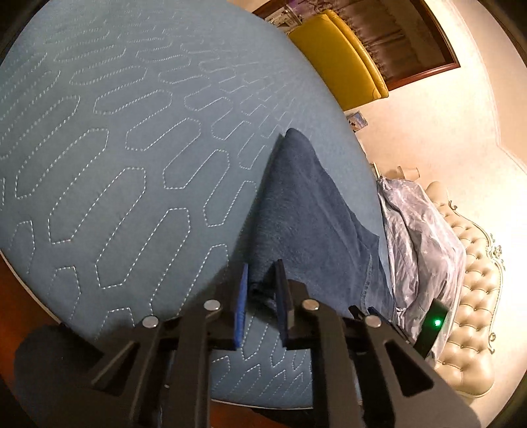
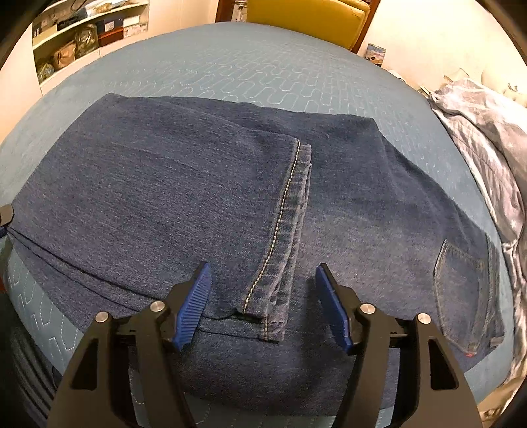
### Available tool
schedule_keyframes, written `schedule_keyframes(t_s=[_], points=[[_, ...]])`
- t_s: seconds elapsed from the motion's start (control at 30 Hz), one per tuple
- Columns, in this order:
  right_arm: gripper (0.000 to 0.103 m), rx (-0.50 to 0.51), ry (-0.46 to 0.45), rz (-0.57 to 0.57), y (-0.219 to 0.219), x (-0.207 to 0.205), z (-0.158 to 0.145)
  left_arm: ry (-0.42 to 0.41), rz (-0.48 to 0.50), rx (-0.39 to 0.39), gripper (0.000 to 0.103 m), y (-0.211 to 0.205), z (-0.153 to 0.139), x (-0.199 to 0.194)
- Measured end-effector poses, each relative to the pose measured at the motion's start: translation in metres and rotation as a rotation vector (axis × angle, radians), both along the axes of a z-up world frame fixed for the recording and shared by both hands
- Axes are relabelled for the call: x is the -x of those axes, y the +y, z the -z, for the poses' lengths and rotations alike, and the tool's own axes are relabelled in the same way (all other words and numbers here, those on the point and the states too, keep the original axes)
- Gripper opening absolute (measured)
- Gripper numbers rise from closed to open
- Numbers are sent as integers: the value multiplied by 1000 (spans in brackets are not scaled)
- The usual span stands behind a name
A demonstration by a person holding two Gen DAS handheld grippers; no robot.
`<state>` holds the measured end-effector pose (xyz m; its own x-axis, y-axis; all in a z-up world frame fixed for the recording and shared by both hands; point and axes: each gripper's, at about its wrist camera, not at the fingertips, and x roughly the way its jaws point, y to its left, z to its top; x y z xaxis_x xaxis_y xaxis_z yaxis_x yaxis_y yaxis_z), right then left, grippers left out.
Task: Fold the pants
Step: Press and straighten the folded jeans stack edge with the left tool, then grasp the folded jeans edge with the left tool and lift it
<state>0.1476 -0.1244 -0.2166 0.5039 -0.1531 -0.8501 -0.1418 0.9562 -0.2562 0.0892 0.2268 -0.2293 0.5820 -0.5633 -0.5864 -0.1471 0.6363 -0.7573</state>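
Dark blue jeans (image 2: 184,197) lie folded on a blue quilted mat (image 2: 247,66), the leg hems (image 2: 290,217) laid across the seat, a back pocket (image 2: 461,276) at the right. My right gripper (image 2: 262,280) is open just above the near hem corner, its blue pads either side of it. My left gripper (image 1: 262,280) is shut on a fold of the jeans (image 1: 296,204) at their left edge and holds it slightly raised off the mat (image 1: 115,148). The left gripper's tip shows at the far left of the right wrist view.
A crumpled grey star-print duvet (image 2: 487,138) lies right of the mat, beside a cream tufted headboard (image 1: 471,296). A yellow chair (image 2: 306,19) stands behind the mat. Shelves with bags (image 2: 82,33) are at the back left.
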Motion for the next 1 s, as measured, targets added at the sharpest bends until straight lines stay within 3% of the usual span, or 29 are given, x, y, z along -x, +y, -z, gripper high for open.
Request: schedule_keyframes(t_s=[0.1, 0.17, 0.23, 0.3, 0.4, 0.53, 0.67, 0.7, 0.73, 0.77, 0.83, 0.87, 0.9, 0.93, 1.0], points=[[68, 74, 22, -9, 5, -6, -17, -22, -1, -48, 13, -4, -11, 4], [70, 99, -36, -51, 19, -12, -46, -47, -1, -94, 13, -10, -22, 5], [74, -38, -16, -109, 43, -32, -77, -69, -2, -154, 13, -18, -33, 6], [79, -176, 88, -232, 91, -64, -93, -87, -9, -190, 13, -23, -43, 9], [79, -194, 239, -323, 151, -103, -85, -130, -17, -276, 12, -40, -61, 14], [79, -79, 417, -413, 214, -131, -54, -177, -26, -367, 12, -62, -80, 18], [76, 63, 480, -424, 236, -143, -24, -207, -25, -446, 12, -82, -92, 20], [66, 79, 491, -420, 236, -145, -20, -220, -21, -466, 12, -87, -95, 22], [50, 95, 497, -413, 235, -147, -15, -224, -19, -471, 11, -90, -97, 22], [43, 106, 494, -406, 235, -149, -13, -226, -19, -462, 11, -92, -97, 22], [17, 105, 491, -406, 229, -149, -13, -235, -39, -434, 13, -91, -95, 25], [15, 101, 489, -401, 225, -150, -14, -233, -57, -417, 20, -89, -92, 26], [14, 81, 485, -390, 219, -150, -17, -212, -77, -396, 53, -89, -87, 26], [12, 67, 486, -382, 215, -152, -22, -199, -86, -382, 65, -93, -82, 26], [11, 39, 481, -368, 207, -154, -30, -190, -75, -370, 65, -104, -74, 25]])
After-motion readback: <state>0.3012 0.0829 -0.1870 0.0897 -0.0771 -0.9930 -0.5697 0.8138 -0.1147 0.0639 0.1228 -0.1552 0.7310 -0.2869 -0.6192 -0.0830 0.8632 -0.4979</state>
